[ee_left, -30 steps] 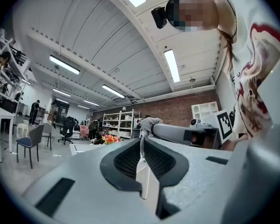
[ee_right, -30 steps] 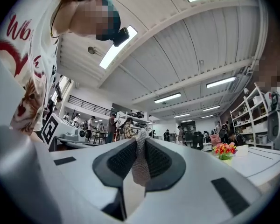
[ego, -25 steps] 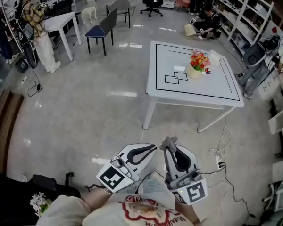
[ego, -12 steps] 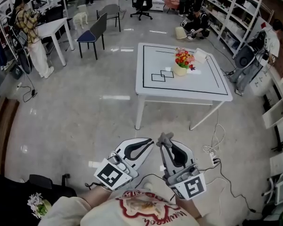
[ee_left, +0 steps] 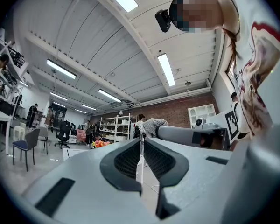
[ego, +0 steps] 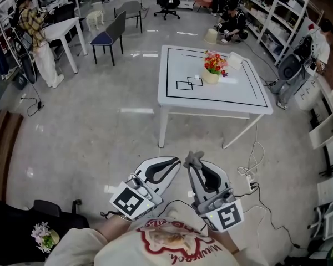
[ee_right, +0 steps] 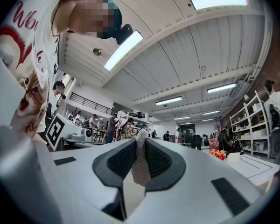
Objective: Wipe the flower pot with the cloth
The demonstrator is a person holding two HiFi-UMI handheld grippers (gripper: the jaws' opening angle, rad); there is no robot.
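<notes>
- Flower pot (ego: 211, 77): stands with its bright flowers on the white table (ego: 233, 96) across the open floor, just beside the black squares drawn on the tabletop. Well apart from both tongs.
- Since a second ago: has slid leftward in the head view and now lies more nearly straight ahead of the tongs than off to their right. Looks hardly any nearer.
- Right gripper (ego: 193, 166): clamped on the grey cloth (ego: 194, 158), with a fold pinched between the pads and a tuft poking past the tips. Shows the same grip as in both earlier frames, with nothing slipped.
- Left gripper (ego: 175, 161): jaws drawn together on nothing. Carried close beside the right gripper, low in front of the chest, pointing roughly toward the table.
- Meaning for the task: reads as the approach, with the body squared up to the table and the cloth ready in the tongs. No wiping begun, pot untouched.
- Next, as a judgement: calls for crossing the floor to within reach, minding the cables (ego: 255, 173) lying to the right of the path.
- Then probably steadying the pot with the empty left tongs while the cloth rubs its wall. A small pot could easily slide or tip if pushed from one side only.
</notes>
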